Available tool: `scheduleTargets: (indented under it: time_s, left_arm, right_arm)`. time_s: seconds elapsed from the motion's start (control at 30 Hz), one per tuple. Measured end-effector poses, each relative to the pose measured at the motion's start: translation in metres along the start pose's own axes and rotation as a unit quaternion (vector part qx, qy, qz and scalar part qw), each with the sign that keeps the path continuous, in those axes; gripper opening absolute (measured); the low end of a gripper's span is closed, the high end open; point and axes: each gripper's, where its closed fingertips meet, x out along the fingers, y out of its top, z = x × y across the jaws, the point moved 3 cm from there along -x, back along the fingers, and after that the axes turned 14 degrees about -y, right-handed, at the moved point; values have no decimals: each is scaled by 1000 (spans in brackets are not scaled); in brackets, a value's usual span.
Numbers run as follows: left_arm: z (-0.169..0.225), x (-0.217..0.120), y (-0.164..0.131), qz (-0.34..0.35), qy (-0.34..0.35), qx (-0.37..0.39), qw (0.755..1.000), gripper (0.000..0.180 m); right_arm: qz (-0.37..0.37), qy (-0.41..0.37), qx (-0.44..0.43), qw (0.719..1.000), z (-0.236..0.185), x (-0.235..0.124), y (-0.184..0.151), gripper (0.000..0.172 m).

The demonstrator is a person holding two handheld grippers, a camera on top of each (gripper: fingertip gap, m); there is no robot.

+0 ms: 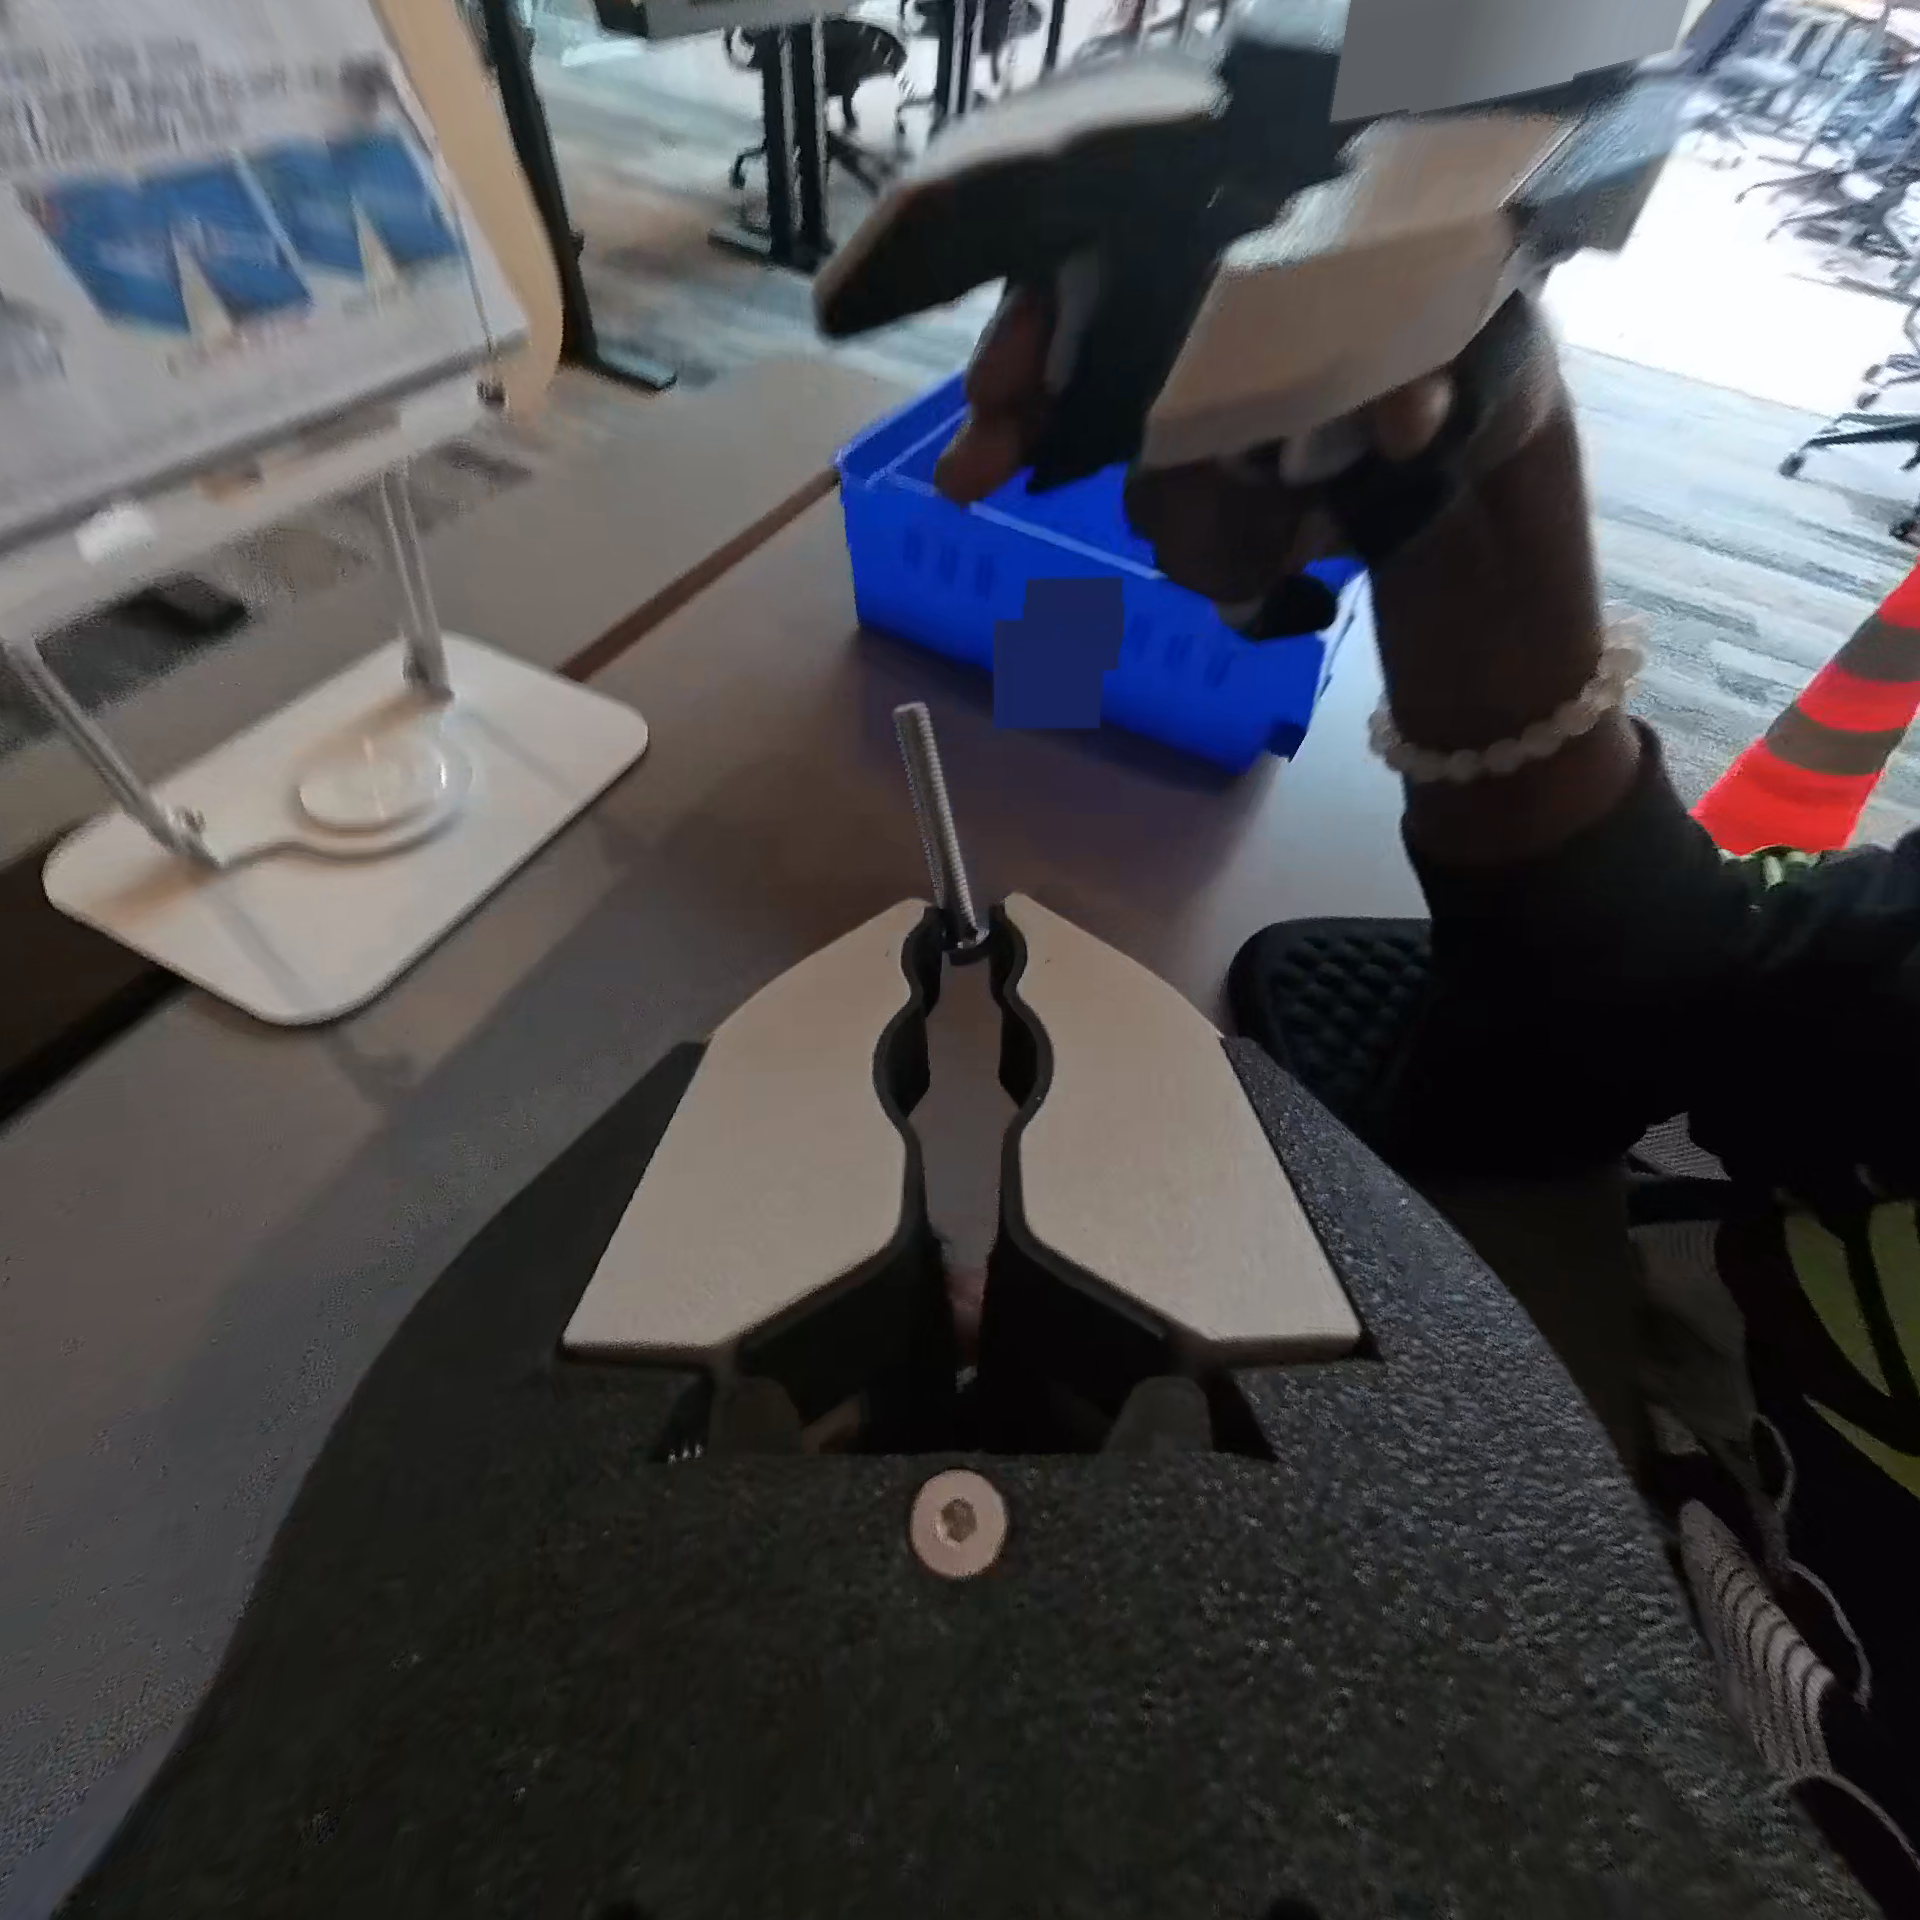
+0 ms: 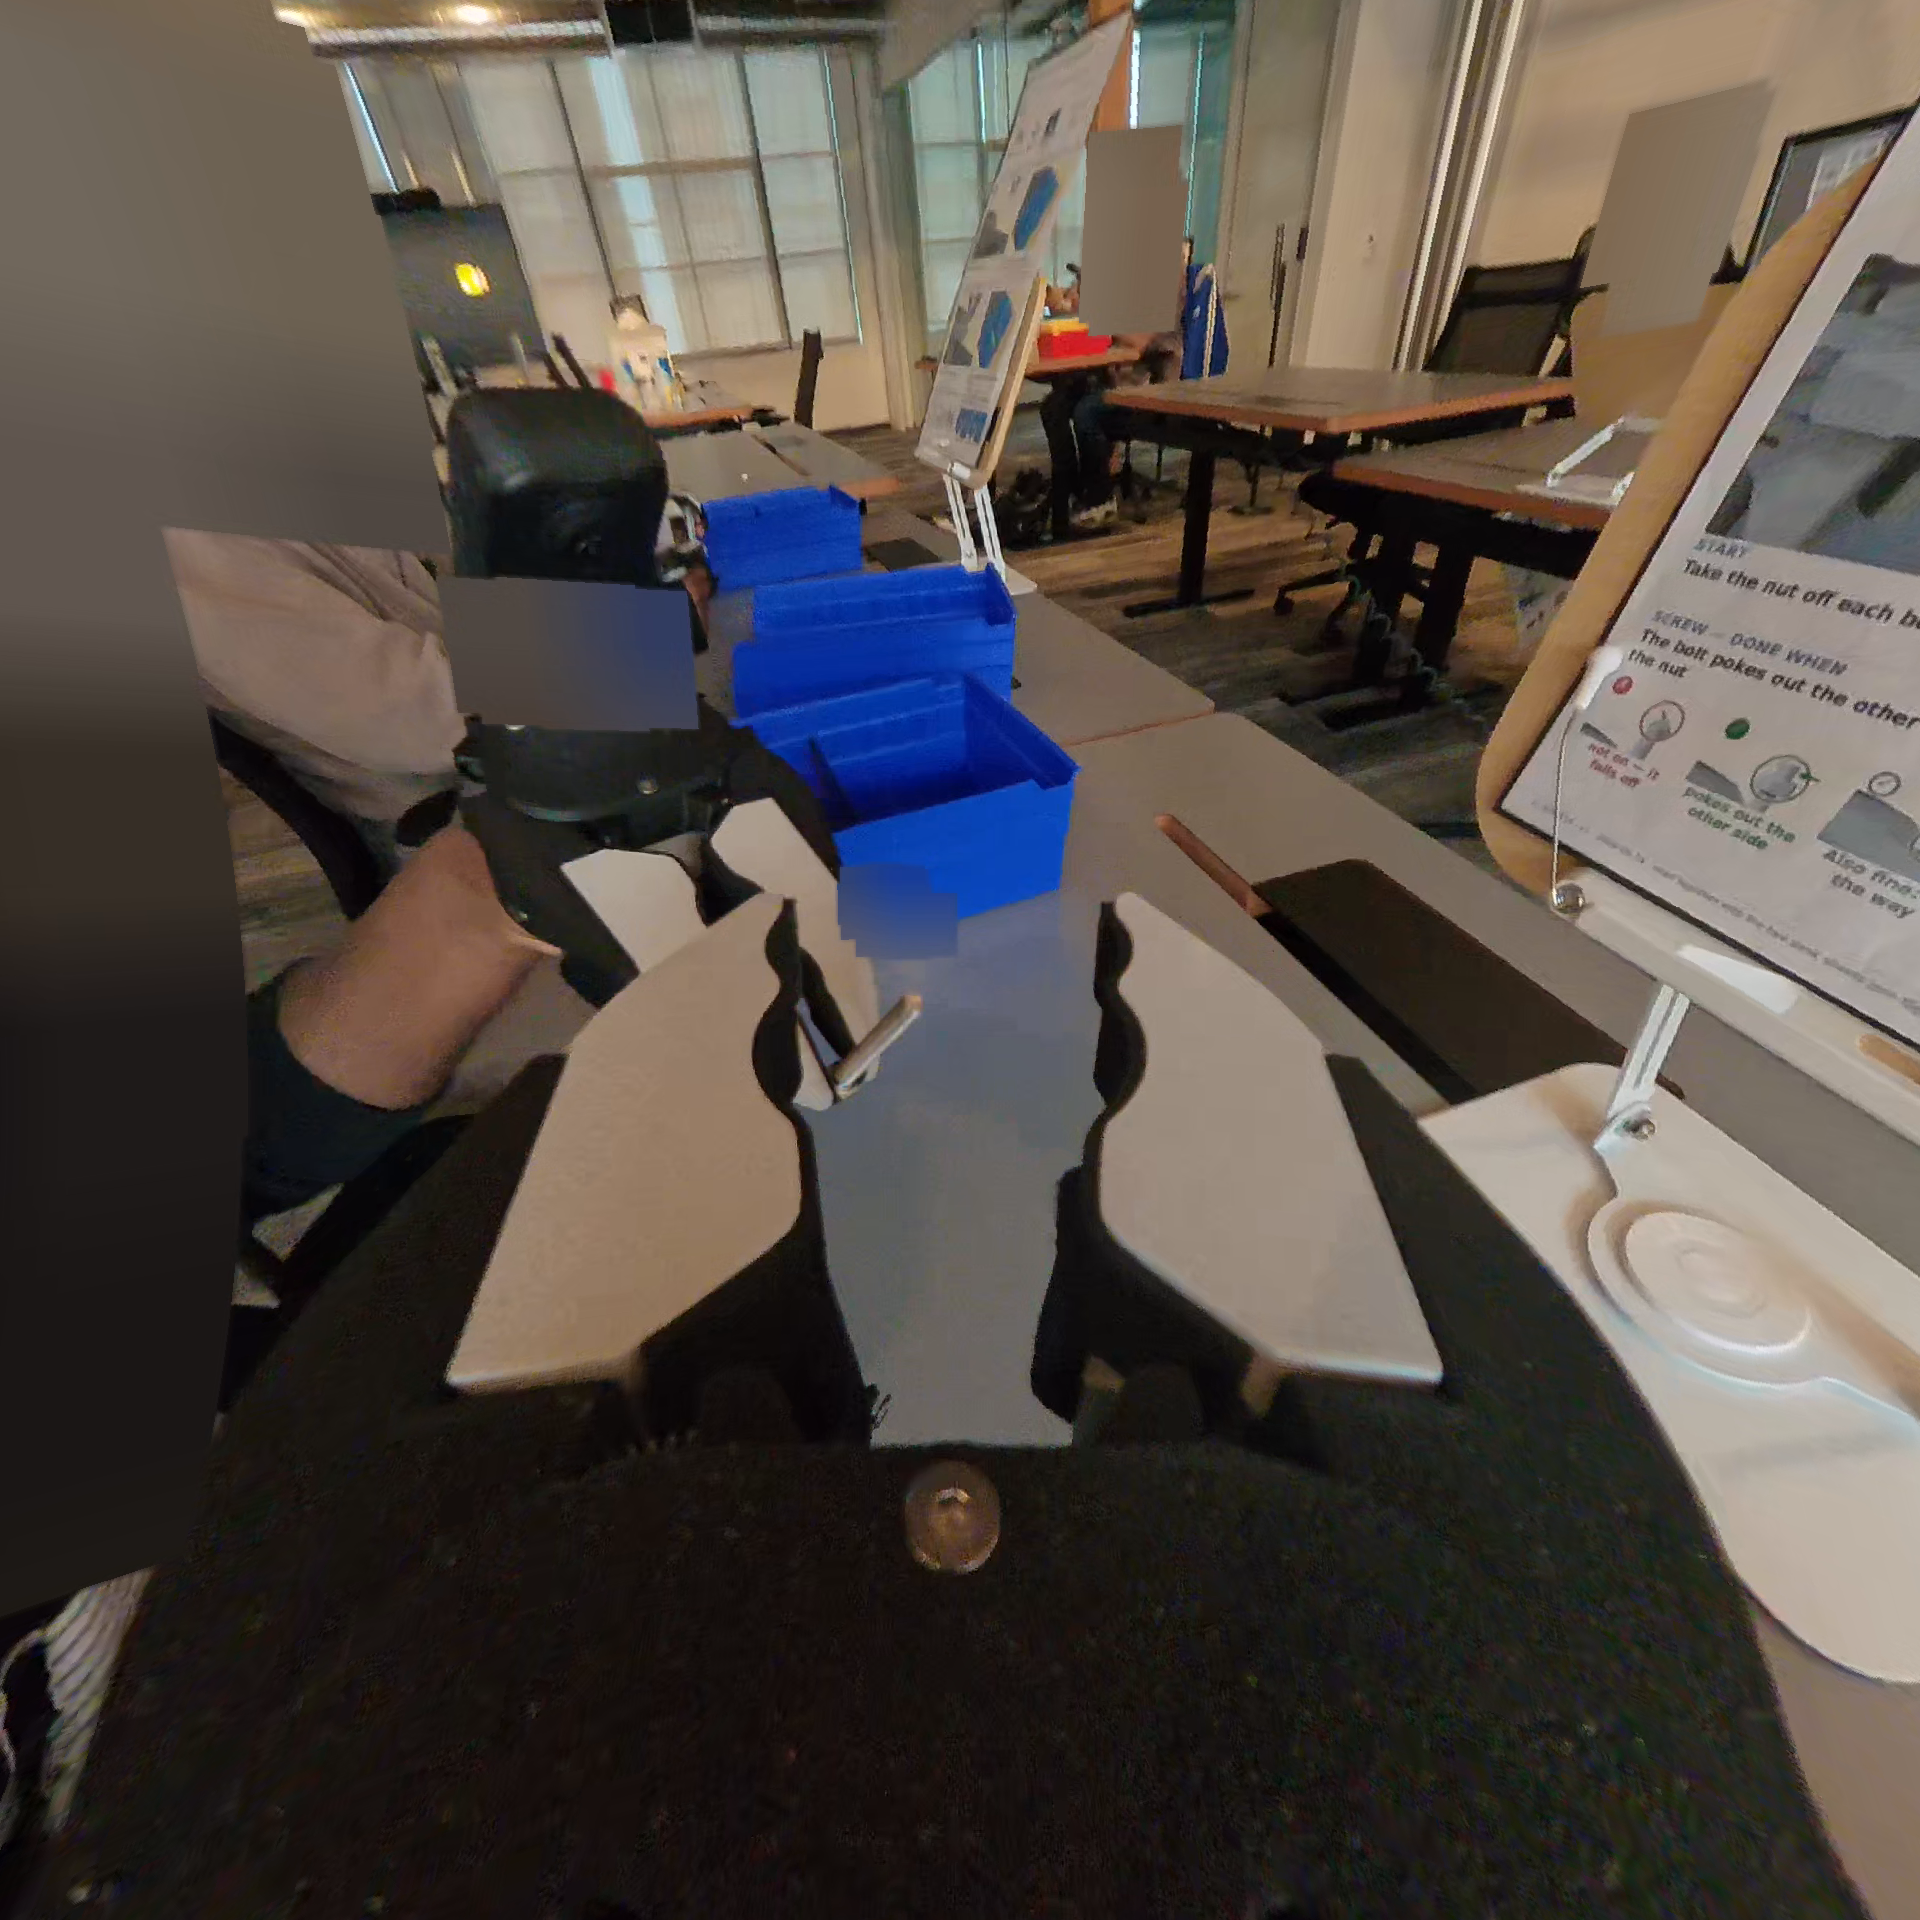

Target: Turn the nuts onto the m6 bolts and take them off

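Silver bolt (image 1: 932,821); blue bin (image 1: 1081,613); cone (image 1: 1839,727) seemingly orange-grey striped.

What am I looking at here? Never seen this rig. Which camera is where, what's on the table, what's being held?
No robot arm: a person holds a two-finger gripper in each hand, each with a camera looking along its fingers. The left wrist view shows the left gripper closed on the head end of a threaded bolt that sticks out past its tips. No nut is visible on it. The right gripper is raised above a blue bin. The right wrist view shows that gripper's own fingers spread with nothing between them, and the bolt beyond. A white sign stand sits on the grey table.
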Motion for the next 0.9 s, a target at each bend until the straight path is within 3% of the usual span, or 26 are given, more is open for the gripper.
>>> scheduleTargets:
  time_s: [0.17,0.47,0.9]
  left_arm:
    - [-7,7,-52,-54,48,-73,995,8]
    - [-5,15,-133,-144,103,-182,967,8]
    - [3,6,-187,-309,174,-197,914,9]
  right_arm:
    - [-35,-10,-27,999,-2,0,-8,57]
    - [-26,-11,-47,998,-6,-9,-2,59]
    - [-22,-34,-55,998,2,-18,1,64]
